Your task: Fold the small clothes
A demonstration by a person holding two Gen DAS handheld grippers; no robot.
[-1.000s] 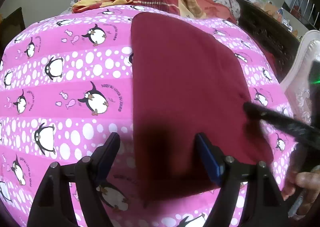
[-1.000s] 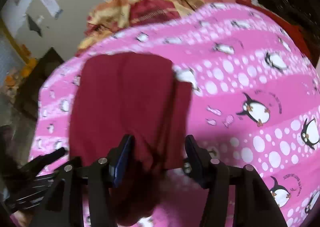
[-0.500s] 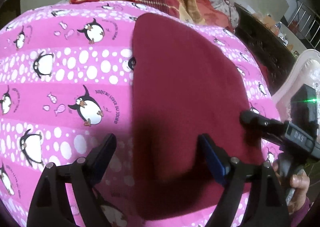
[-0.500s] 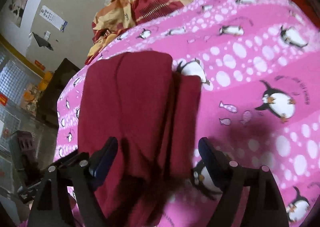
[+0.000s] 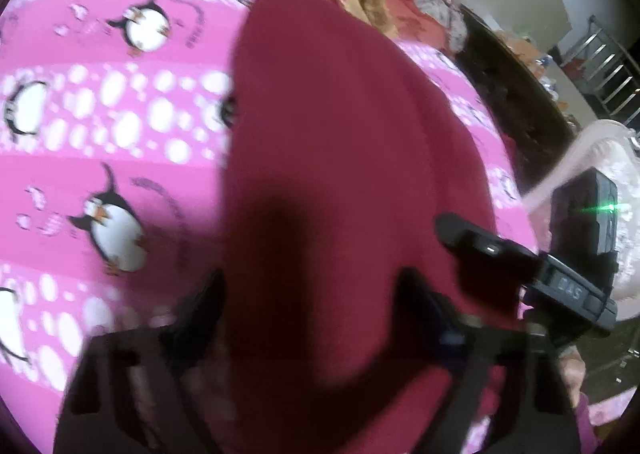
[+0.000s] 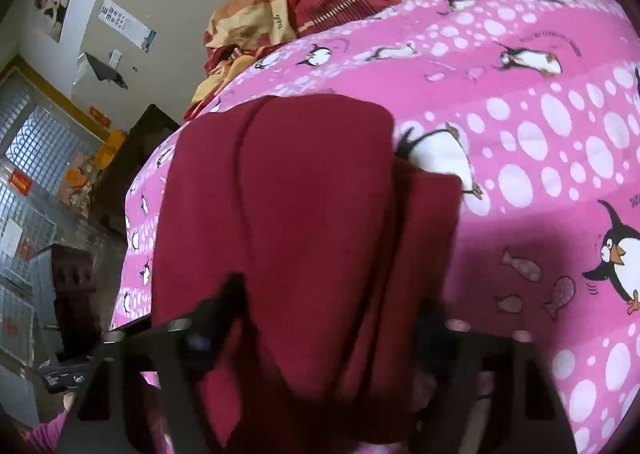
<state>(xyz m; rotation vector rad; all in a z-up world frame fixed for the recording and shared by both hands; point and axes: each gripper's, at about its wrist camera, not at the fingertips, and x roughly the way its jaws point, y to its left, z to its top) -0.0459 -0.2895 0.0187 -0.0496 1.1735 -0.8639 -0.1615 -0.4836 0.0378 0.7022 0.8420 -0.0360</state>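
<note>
Garment: the maroon garment is lying flat on the bed's pink penguin sheet, long axis running near to far.
Left tool: straddling the near hem, jaws closing, cloth lying between them, probably not yet pinched; blur is limiting the view.
Right tool: straddling the near hem's right side, jaws closing over bunched folds.
Condition: garment looking narrow, already folded lengthwise, layered along its right edge.

Soft indoor light, dark vignetted corners (fisheye), seemingly motion-blurred foreground.
</note>
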